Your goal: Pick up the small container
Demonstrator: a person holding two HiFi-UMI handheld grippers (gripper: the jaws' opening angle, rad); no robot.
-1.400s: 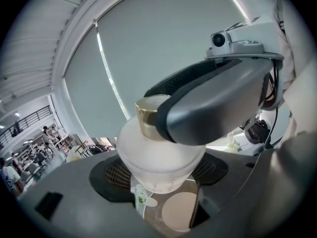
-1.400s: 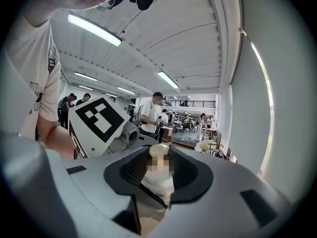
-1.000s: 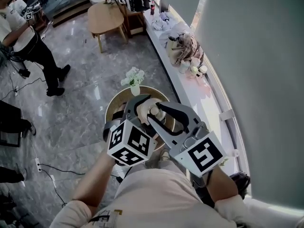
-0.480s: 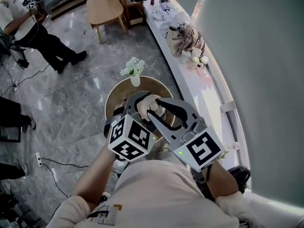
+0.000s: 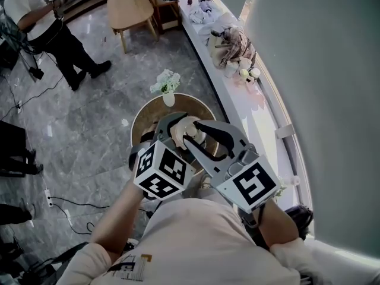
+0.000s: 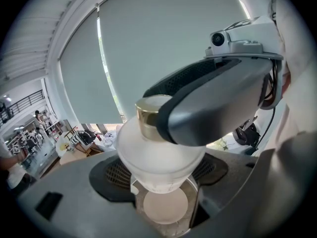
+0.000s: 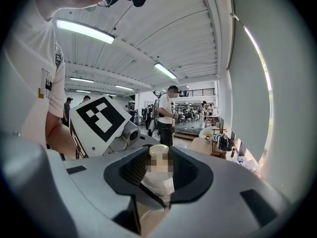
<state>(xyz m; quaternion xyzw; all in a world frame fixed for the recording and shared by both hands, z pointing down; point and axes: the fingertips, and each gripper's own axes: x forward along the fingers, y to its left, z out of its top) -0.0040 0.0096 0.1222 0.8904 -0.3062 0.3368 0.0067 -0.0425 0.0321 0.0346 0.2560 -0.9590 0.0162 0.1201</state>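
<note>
My left tongs (image 6: 162, 175) stay clamped on the frosted body of the small container (image 6: 148, 148). My right tongs (image 7: 158, 170) stay closed around its cap (image 7: 159, 151), jaws fairly wide. The grip has not shifted, and the container is held in the air above the round table (image 5: 145, 120). Only the bystander (image 5: 41, 22) has moved, further toward the far corner.

i count two grippers, my left gripper (image 5: 177, 129) and my right gripper (image 5: 193, 134), one small container (image 6: 158, 152), one round bench (image 5: 142, 114), one vase of flowers (image 5: 167, 88) and one wooden table (image 5: 127, 8).
</note>
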